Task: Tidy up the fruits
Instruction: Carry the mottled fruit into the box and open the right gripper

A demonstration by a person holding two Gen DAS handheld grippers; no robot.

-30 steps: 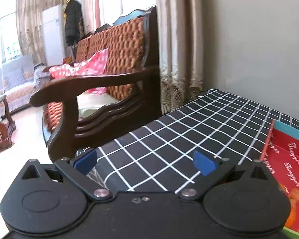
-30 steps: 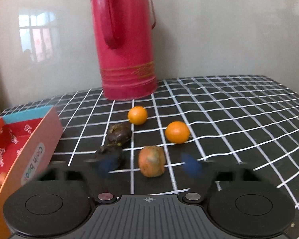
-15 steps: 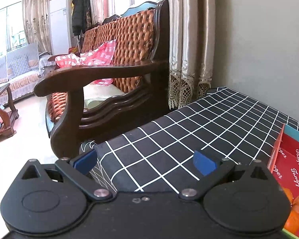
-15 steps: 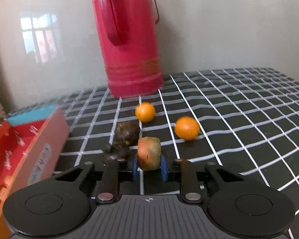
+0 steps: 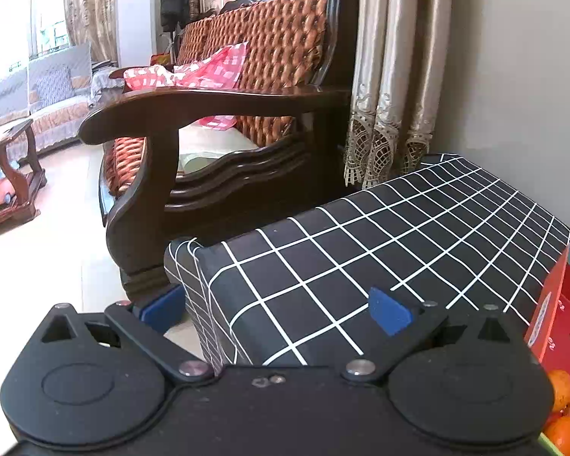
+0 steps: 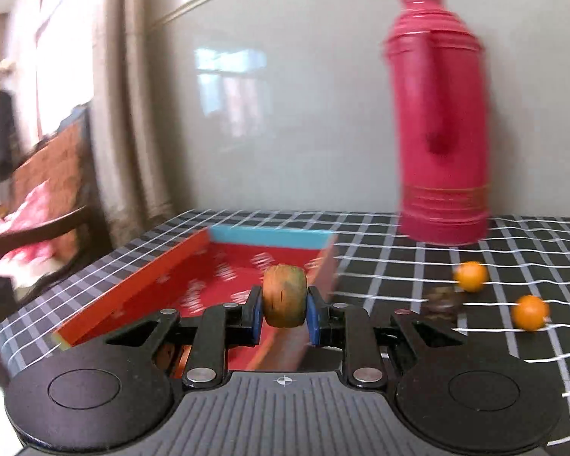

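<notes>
1. While your right gripper [image 6: 284, 313] keeps its jaws clamped on a brownish fruit [image 6: 285, 295], that fruit sits mid-frame over the red box [image 6: 193, 273].
2. Two oranges [image 6: 471, 276] lie lower right on the table [image 6: 513, 342].
3. Your left gripper [image 5: 275, 307] has jaws apart, empty, at the table's corner.

Home living room, wooden sofa [image 5: 247, 121], curtains [image 5: 395, 76], fridge [image 5: 135, 15]

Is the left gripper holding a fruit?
No, the left gripper stands open with only the checked tablecloth between its blue pads.
</notes>
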